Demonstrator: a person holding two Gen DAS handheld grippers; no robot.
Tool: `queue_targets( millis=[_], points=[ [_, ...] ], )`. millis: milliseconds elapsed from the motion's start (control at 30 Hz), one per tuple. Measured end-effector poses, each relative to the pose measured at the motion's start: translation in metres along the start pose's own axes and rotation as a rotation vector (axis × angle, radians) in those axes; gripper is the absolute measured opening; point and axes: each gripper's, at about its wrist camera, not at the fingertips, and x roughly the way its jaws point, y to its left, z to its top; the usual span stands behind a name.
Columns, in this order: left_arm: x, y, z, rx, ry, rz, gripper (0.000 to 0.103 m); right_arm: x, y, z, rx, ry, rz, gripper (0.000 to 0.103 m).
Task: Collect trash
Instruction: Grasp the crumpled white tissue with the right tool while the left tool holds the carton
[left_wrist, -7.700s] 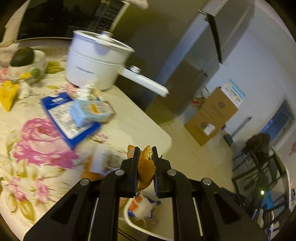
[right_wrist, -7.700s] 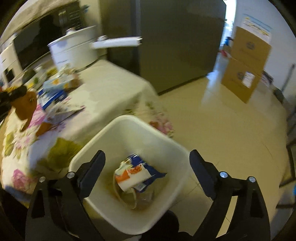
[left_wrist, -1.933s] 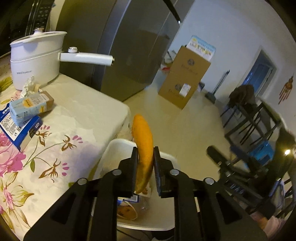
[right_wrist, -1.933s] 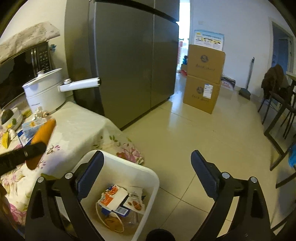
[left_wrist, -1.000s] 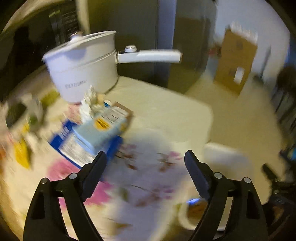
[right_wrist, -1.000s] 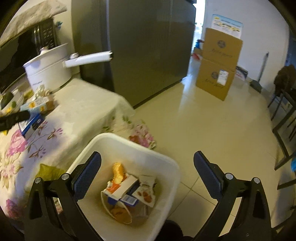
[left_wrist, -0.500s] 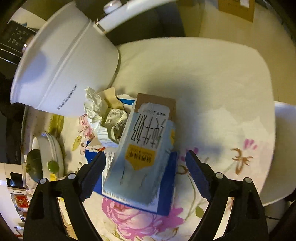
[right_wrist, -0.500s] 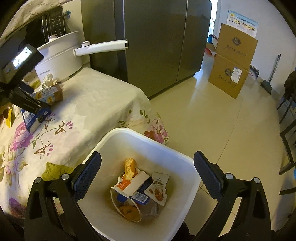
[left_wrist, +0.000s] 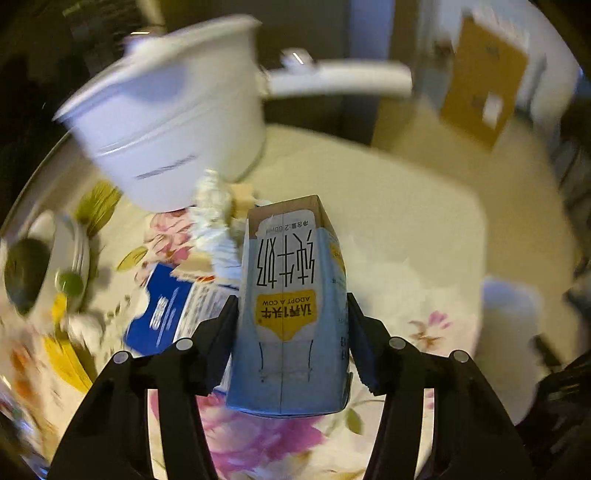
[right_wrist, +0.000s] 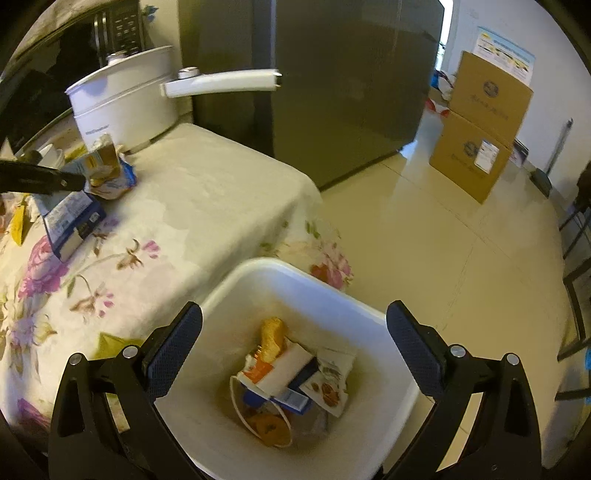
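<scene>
Carton gripped at the table

Carton (left_wrist: 291, 306) sat clamped between my left gripper's (left_wrist: 293, 328) fingers, over the flowered table (right_wrist: 207, 206) beside the white pot (left_wrist: 173, 122). My right gripper (right_wrist: 293, 343) hung spread wide above the bin (right_wrist: 369, 317), which held wrappers.

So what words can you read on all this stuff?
"ADOPT A COW", upside down, on the yellow label of the milk carton between the left gripper fingers.
Large Chinese characters on the same carton, upside down.
Print on the white pot, blue box and cardboard boxes: too blurred.
</scene>
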Motion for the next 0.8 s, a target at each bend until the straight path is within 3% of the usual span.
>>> queue_targets(
  millis=[267, 433, 533, 700, 800],
  points=[
    [-0.087, 0.053, -0.062, -0.423, -0.294, -0.132, 0.055, 0.028, 0.06, 0.068, -0.043, -0.01, 0.199, 0.096],
    [-0.101, 0.072, -0.094, -0.567, -0.394, -0.16, 0.055, 0.055, 0.114, 0.119, -0.062, -0.001, 0.387, 0.096],
    [-0.098, 0.085, -0.113, -0.627, -0.452, -0.171, 0.055, 0.066, 0.144, 0.14, -0.046, 0.01, 0.455, 0.096],
    [-0.101, 0.106, -0.127, -0.707, -0.48, -0.195, 0.055, 0.086, 0.205, 0.167, -0.094, -0.015, 0.432, 0.095],
    [-0.104, 0.113, -0.126, -0.707, -0.497, -0.186, 0.055, 0.108, 0.228, 0.173, -0.111, 0.03, 0.385, 0.089]
  ],
)
